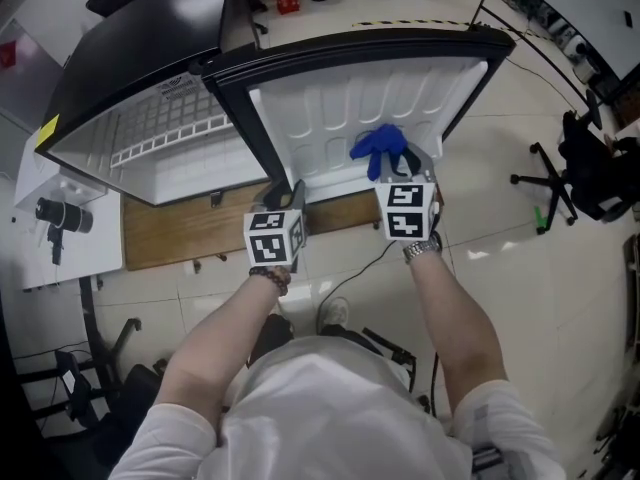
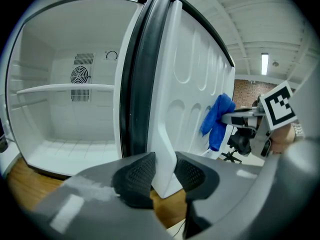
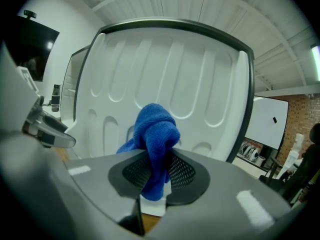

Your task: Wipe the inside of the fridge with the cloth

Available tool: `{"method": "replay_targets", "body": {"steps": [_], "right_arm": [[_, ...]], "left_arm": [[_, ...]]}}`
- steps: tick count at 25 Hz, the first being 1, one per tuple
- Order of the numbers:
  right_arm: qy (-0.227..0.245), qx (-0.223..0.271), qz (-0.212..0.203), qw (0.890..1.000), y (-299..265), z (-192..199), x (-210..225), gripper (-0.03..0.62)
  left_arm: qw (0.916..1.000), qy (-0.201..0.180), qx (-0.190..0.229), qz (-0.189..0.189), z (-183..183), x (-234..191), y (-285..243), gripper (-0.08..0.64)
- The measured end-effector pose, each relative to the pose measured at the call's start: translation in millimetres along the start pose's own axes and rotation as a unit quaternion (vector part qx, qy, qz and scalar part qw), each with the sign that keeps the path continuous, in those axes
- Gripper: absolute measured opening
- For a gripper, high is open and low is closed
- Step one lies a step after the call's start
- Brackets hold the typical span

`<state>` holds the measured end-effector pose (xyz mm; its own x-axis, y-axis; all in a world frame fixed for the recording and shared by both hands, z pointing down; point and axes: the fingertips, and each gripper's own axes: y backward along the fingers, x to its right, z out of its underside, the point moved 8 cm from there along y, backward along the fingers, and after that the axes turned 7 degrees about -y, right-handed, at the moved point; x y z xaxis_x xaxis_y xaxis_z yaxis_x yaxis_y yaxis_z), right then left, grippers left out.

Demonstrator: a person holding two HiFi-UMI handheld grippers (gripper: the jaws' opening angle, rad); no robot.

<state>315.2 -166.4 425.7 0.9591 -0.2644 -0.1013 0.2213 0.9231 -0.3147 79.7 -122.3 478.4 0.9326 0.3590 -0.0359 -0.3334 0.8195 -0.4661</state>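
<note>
Counted one fridge door [image 1: 370, 108], standing wide open: white moulded plastic liner with rounded oblong recesses, dark rubbery gasket round the rim. Found left gripper [image 2: 162, 171] clamped on that door's lower edge, both mesh-textured pads pressed on the white plastic. Found right gripper [image 3: 157, 171] closed on one blue terry cloth [image 3: 155, 134], bunched into a lump just in front of the door's inner face; contact with it couldn't be told. Noted one flat shelf [image 2: 65, 88] and one round fan grille [image 2: 81, 75] inside the fridge [image 2: 65, 149], left of the door.
</note>
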Motion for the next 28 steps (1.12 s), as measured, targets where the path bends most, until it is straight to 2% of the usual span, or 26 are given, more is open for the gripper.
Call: {"method": "replay_targets", "body": {"steps": [10, 16, 23, 28], "right_arm": [[-0.018, -0.003, 0.065, 0.998, 4.2, 1.6, 63.6, 0.072], [-0.020, -0.002, 0.085, 0.996, 7.9, -0.5, 85.3, 0.072], [-0.018, 0.010, 0.068, 0.997, 25.0, 0.2, 76.0, 0.072], [-0.016, 0.017, 0.009, 1.000, 53.5, 11.3, 28.2, 0.072]], "left_arm": [[1.0000, 0.000, -0.004, -0.004, 0.5, 1.0, 0.8, 0.118], [1.0000, 0.001, -0.003, -0.005, 0.1, 1.7, 1.2, 0.117], [0.9999, 0.008, -0.006, -0.003, -1.1, 2.0, 0.6, 0.117], [0.9999, 0.006, -0.010, -0.005, -1.5, 1.9, -0.6, 0.118]]}}
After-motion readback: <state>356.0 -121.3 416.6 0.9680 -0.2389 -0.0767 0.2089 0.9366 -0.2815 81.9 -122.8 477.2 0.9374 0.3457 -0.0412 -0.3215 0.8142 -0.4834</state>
